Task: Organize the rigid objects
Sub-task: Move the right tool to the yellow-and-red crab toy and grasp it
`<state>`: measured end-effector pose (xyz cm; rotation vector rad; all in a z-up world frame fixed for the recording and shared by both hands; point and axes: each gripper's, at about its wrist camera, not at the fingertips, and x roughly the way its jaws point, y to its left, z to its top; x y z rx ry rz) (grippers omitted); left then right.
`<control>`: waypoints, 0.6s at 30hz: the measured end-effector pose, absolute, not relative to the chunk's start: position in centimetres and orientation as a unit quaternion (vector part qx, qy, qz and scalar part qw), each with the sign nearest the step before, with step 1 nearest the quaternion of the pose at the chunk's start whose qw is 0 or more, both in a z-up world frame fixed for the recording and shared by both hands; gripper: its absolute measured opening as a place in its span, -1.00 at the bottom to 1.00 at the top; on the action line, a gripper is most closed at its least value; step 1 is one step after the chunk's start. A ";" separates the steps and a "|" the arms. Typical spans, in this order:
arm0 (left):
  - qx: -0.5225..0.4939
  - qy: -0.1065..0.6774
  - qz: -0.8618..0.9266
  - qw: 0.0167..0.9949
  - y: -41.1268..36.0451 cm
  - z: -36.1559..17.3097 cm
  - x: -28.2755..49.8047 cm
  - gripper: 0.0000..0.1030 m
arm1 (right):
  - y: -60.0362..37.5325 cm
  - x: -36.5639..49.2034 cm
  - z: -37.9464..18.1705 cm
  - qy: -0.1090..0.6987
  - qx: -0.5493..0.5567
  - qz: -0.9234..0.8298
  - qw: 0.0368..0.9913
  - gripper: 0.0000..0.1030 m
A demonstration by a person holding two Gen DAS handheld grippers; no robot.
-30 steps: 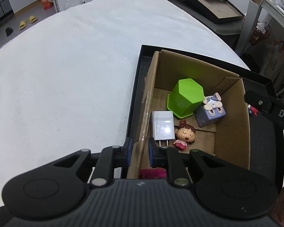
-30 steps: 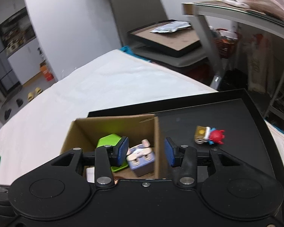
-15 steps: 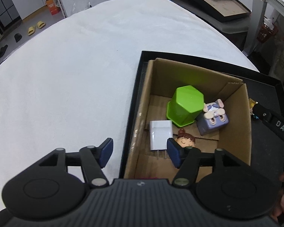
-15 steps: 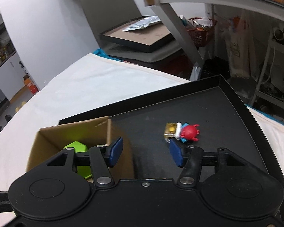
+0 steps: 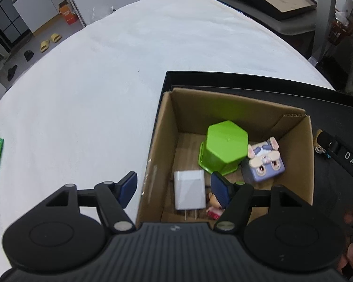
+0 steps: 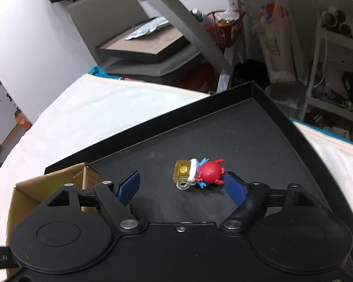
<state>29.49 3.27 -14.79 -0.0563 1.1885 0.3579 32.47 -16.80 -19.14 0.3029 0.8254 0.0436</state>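
The right tongs (image 6: 182, 185) stood wide open and empty, poised low over the black tray (image 6: 258, 127), with the small red-and-yellow toy (image 6: 198, 172) lying on the tray floor directly ahead of the gap between the two blue pads (image 6: 234, 189). The toy lay flat, its long axis running across the tongs' line of approach, yellow block end toward the left pad and red round body toward the right pad; the right pad sat just beside the red body, while the left pad was well apart from the yellow end. This was judged to be the relation governing the next move: a short forward advance would bring the toy between the pads, though closing along its long axis would call for careful centring. The toy was near the middle of the tray, apart from the cardboard box (image 6: 58, 183) at the tray's left side. The left tongs (image 5: 174, 188) were also open and held nothing, straddling the near wall of the cardboard box above its contents: a green hexagonal cup (image 5: 223, 148) standing inverted, a white charger (image 5: 189, 191), a purple rabbit cube (image 5: 264, 164) and a small doll (image 5: 214, 205) partly hidden behind one pad. The right tongs were clearly the nearer to the remaining toy. The tray rested on the white-covered table (image 5: 106, 82).
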 end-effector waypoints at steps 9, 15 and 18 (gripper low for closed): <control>0.013 0.563 0.186 0.805 1.1 -16.3 31.3 0.69 | -17.8 34.8 -21.1 0.411 0.166 0.012 0.896 0.52; 0.024 0.571 0.197 0.796 0.8 -16.5 31.8 0.73 | -17.9 35.8 -22.1 0.417 0.153 0.006 0.896 0.52; 0.023 0.572 0.197 0.796 0.8 -16.4 31.8 0.73 | -17.8 36.3 -22.7 0.424 0.161 0.010 0.891 0.53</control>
